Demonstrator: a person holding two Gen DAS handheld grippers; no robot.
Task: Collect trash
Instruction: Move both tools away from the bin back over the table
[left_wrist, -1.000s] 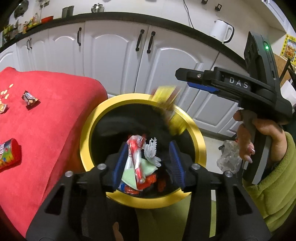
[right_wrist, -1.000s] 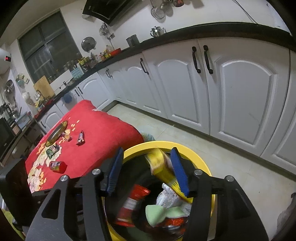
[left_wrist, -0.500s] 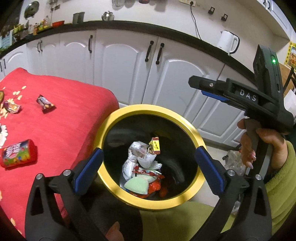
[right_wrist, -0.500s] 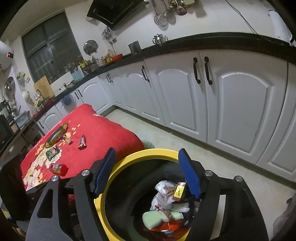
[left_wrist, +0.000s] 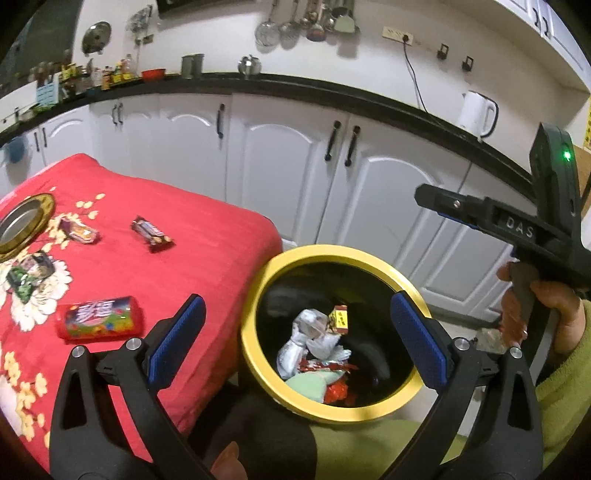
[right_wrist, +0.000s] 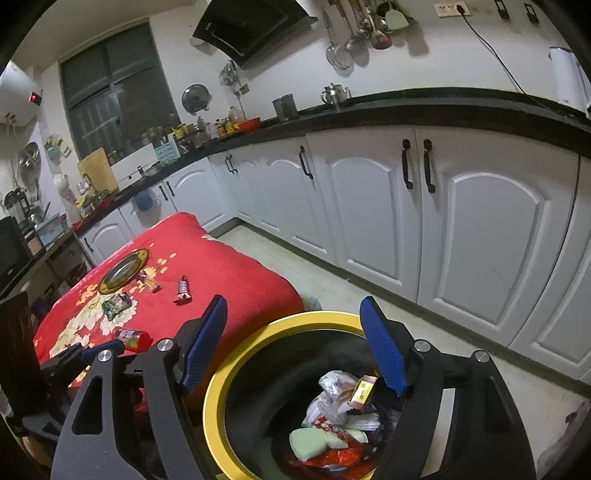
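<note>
Left wrist: both tongs (left_wrist: 295, 332) (right_wrist: 295, 350) wide apart over bin (left_wrist: 255, 288).

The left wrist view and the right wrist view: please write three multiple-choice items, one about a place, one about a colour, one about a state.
1. Where does the small yellow and red box lie?
A. on the red tablecloth
B. inside the round black bin
C. on the floor

2. What colour is the rim of the bin?
A. yellow
B. blue
C. white

3. How stands the left gripper?
A. shut on a wrapper
B. shut on nothing
C. open

Key: B, the box rests on the trash in the bin; A, a yellow ring rims it; C, its blue pads stand wide apart, nothing between them.
</note>
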